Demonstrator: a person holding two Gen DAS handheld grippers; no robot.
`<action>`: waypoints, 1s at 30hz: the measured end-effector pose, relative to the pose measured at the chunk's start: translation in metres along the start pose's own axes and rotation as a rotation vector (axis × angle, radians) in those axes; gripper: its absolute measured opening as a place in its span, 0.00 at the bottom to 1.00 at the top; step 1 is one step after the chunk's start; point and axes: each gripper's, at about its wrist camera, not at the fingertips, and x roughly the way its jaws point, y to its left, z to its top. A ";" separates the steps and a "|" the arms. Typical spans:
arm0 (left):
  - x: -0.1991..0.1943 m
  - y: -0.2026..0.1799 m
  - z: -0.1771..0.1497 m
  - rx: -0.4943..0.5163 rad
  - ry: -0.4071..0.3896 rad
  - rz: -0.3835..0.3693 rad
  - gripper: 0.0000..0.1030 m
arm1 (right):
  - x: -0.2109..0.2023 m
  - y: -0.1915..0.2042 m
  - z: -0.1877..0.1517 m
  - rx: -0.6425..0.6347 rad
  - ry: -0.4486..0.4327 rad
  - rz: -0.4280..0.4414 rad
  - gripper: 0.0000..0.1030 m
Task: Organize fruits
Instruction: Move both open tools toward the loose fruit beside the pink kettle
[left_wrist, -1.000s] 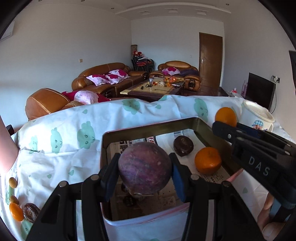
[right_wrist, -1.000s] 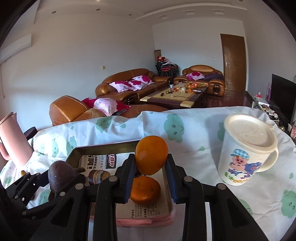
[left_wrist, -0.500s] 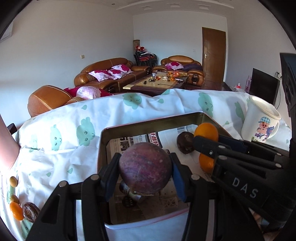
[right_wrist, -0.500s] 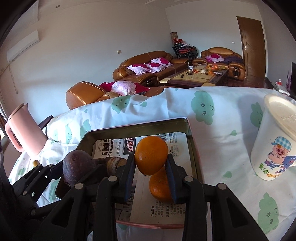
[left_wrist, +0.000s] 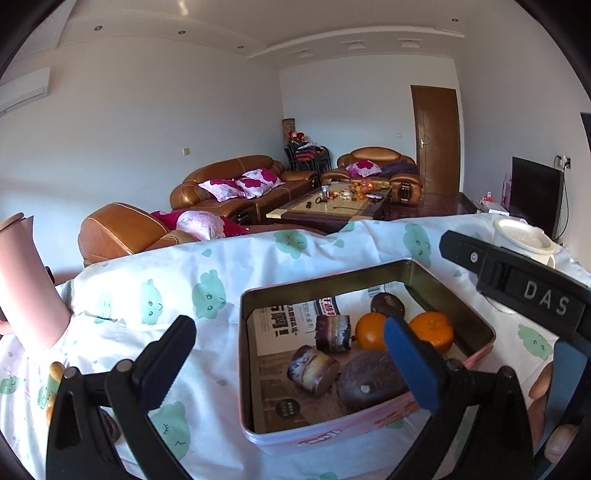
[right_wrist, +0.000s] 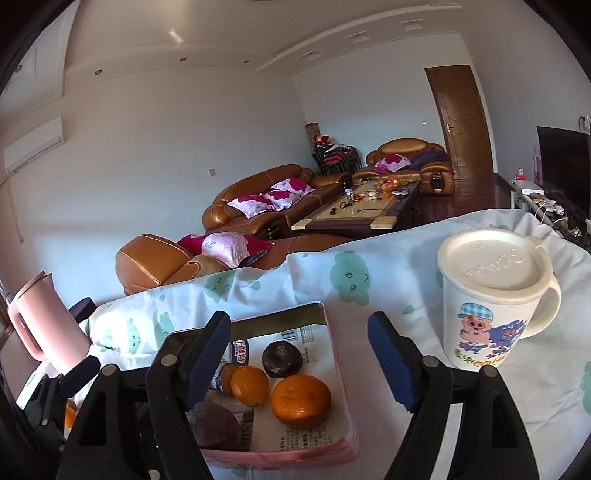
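Observation:
A pink tin tray (left_wrist: 371, 430) lined with newspaper sits on the cloth-covered table; it also shows in the right wrist view (right_wrist: 343, 373). In it lie a large purple fruit (left_wrist: 369, 380), two oranges (left_wrist: 370, 331) (left_wrist: 432, 329), a small dark fruit (left_wrist: 388, 305) and two cut sugarcane pieces (left_wrist: 313, 370). My left gripper (left_wrist: 291, 354) is open and empty above the tray's left edge. My right gripper (right_wrist: 299, 354) is open and empty above the tray, over the oranges (right_wrist: 300, 398) (right_wrist: 250, 385).
A lidded white pig mug (right_wrist: 491, 299) stands right of the tray. A pink jug (left_wrist: 26, 288) stands at the left. Small fruits (left_wrist: 55, 373) lie on the cloth at the left edge. Sofas and a coffee table are beyond the table.
My left gripper opened and the purple fruit now lies in the tray. My right gripper opened and its orange now lies in the tray. Both grippers pulled back.

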 end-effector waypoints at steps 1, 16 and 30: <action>0.000 0.003 -0.001 -0.008 0.002 0.002 1.00 | 0.000 0.000 0.000 -0.004 -0.002 -0.014 0.76; -0.013 0.028 -0.013 -0.033 0.010 0.051 1.00 | -0.019 0.018 -0.019 -0.090 -0.095 -0.100 0.76; -0.026 0.049 -0.027 -0.052 0.034 0.037 1.00 | -0.039 0.024 -0.034 -0.041 -0.064 -0.126 0.76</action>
